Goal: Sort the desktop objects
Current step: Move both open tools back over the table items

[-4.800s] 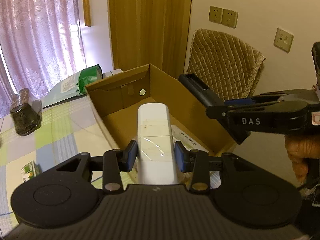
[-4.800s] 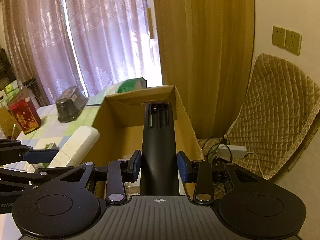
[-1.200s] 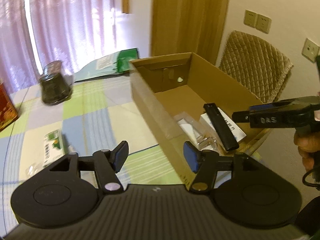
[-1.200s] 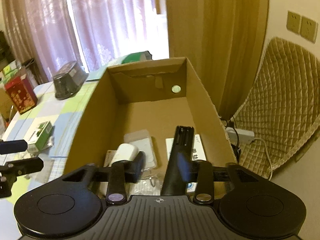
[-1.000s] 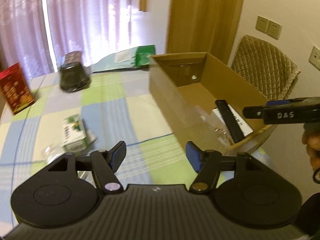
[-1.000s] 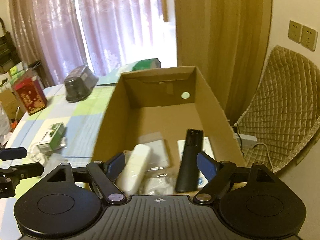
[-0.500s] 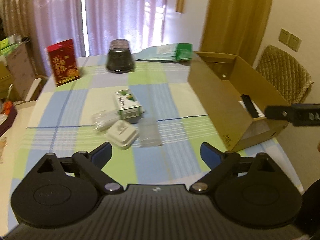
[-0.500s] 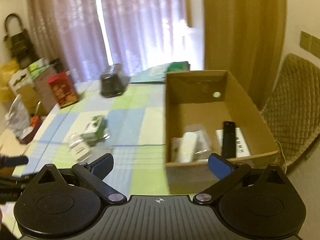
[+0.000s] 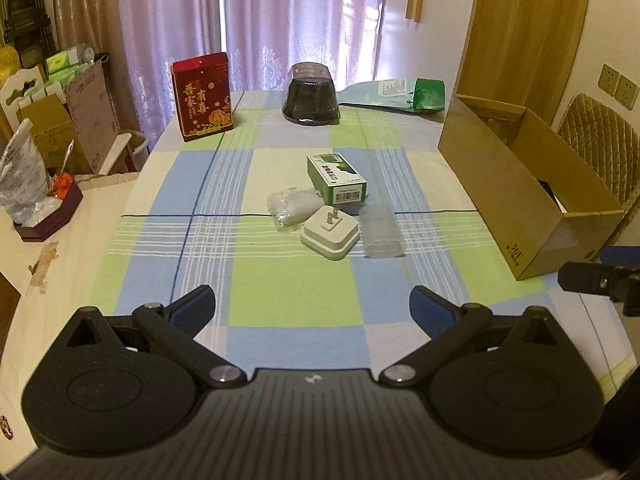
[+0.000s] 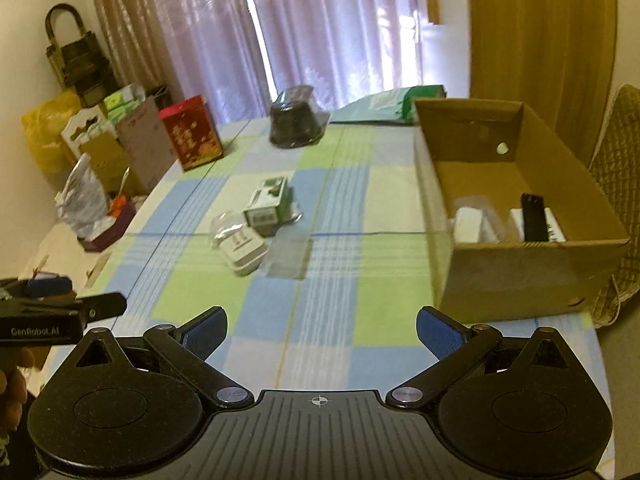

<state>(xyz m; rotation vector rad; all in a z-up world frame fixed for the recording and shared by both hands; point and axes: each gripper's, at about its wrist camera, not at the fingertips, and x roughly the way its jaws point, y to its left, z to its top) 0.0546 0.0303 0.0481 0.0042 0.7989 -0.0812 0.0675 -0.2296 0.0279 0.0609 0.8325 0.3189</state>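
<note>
The checked cloth covers the surface, with a cardboard box at its right edge. Both hand-held grippers have pulled back from that box: the left hand-held gripper and right hand-held gripper now hang wide and empty. The white remote and black remote they carried lie inside the box, so that pair is sorted. Ahead of the left one wait the green carton, white plug adapter and what seem clear plastic bags, probably next.
</note>
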